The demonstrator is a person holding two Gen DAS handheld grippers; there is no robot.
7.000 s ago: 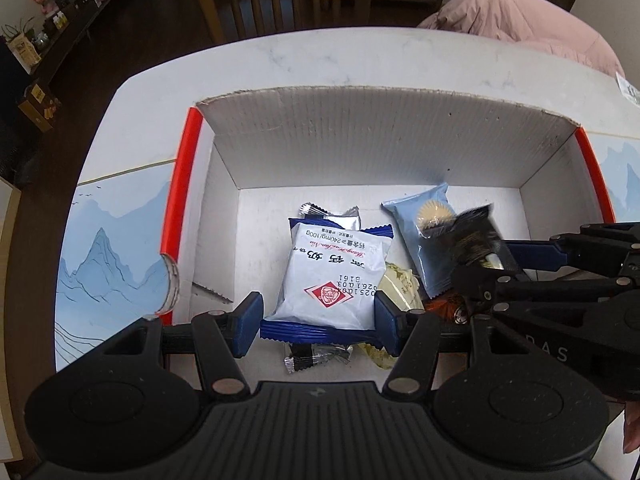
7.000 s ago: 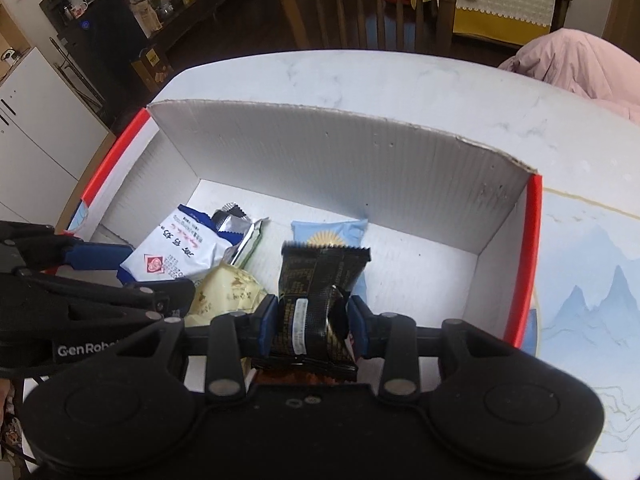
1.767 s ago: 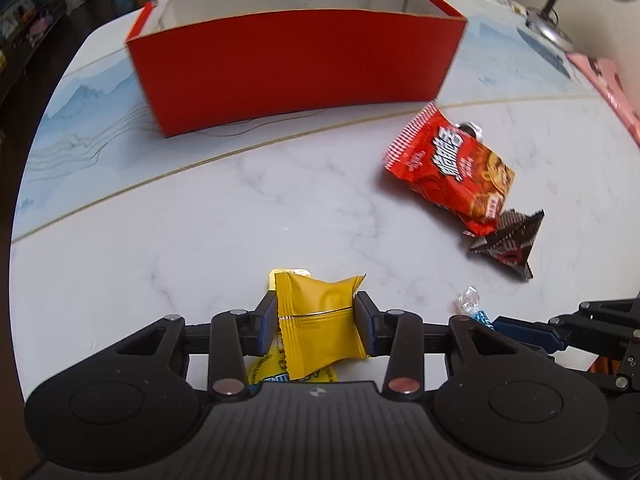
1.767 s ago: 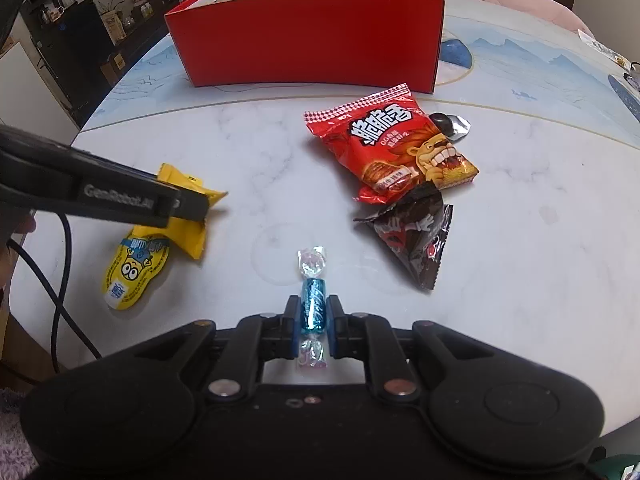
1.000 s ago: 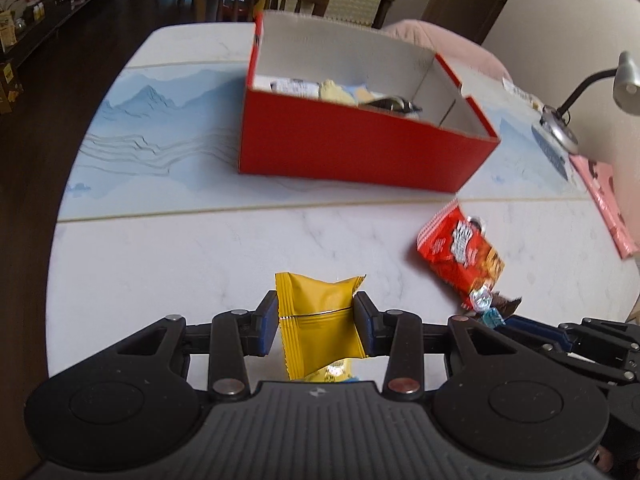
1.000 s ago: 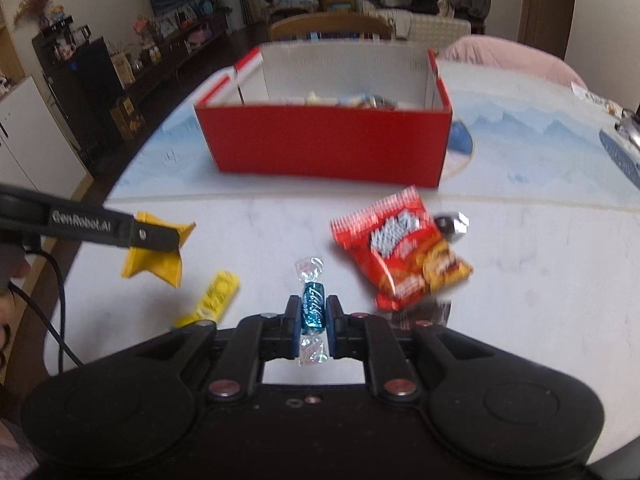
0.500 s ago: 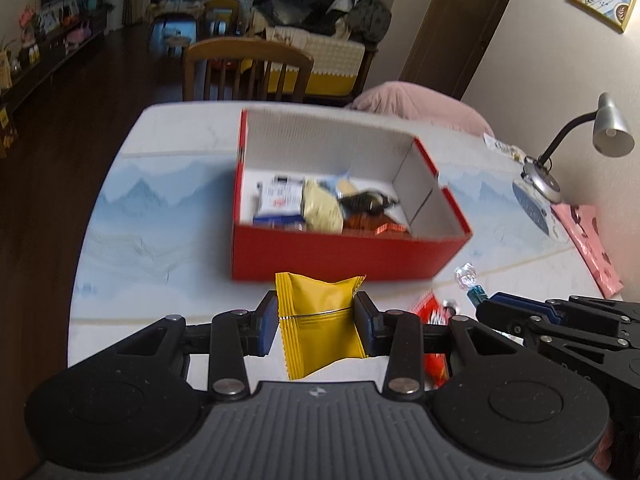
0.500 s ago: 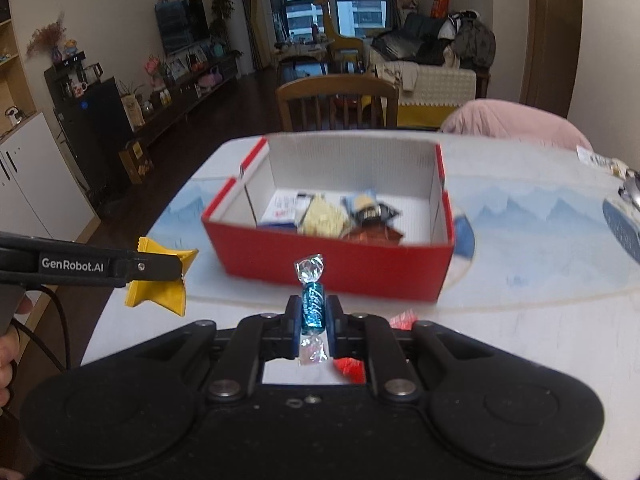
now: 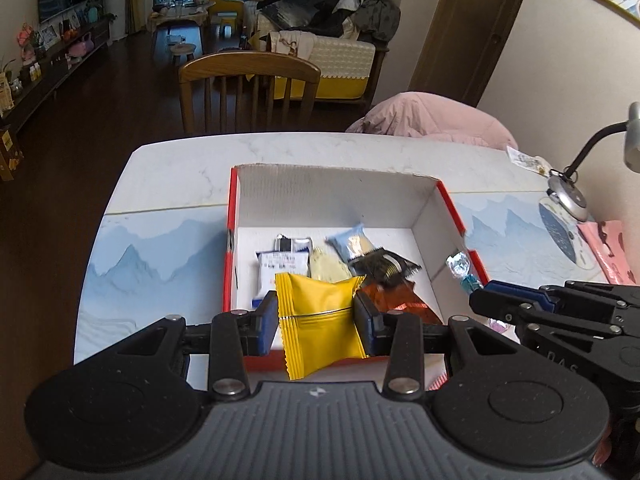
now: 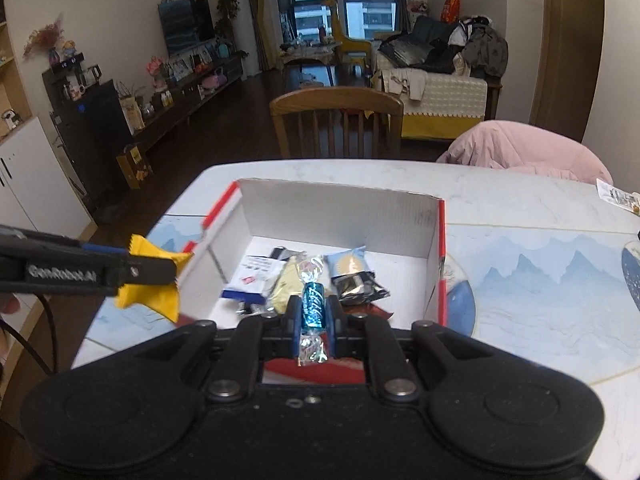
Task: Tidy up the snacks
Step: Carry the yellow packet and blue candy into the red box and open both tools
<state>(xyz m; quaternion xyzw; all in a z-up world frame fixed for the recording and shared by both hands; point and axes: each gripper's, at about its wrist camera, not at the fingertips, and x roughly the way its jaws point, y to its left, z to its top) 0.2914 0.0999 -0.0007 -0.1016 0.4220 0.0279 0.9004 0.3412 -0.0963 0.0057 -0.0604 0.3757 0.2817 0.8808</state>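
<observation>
My left gripper (image 9: pixel 316 314) is shut on a yellow snack packet (image 9: pixel 322 320), held in the air above the near wall of the red box (image 9: pixel 456 216). The same packet (image 10: pixel 154 284) shows at the left of the right wrist view, just outside the box's left wall. My right gripper (image 10: pixel 314 316) is shut on a blue wrapped candy (image 10: pixel 313 312) over the box's near edge; in the left wrist view that candy (image 9: pixel 466 276) hangs by the box's right wall. Inside the white-lined box (image 10: pixel 441 248) lie several packets, among them a white-and-blue one (image 9: pixel 282 266) and a black one (image 9: pixel 384 266).
The box stands on a marble table with a blue mountain-print mat (image 9: pixel 156 248). A wooden chair (image 9: pixel 248 92) is behind the table, a pink garment (image 9: pixel 432 120) at the far right, a desk lamp (image 9: pixel 568 196) and a pink item (image 9: pixel 608 248) on the right.
Both grippers have risen and moved toward the box with their snacks. The box, seen from the side a second ago, now lies below them with its inside showing.
</observation>
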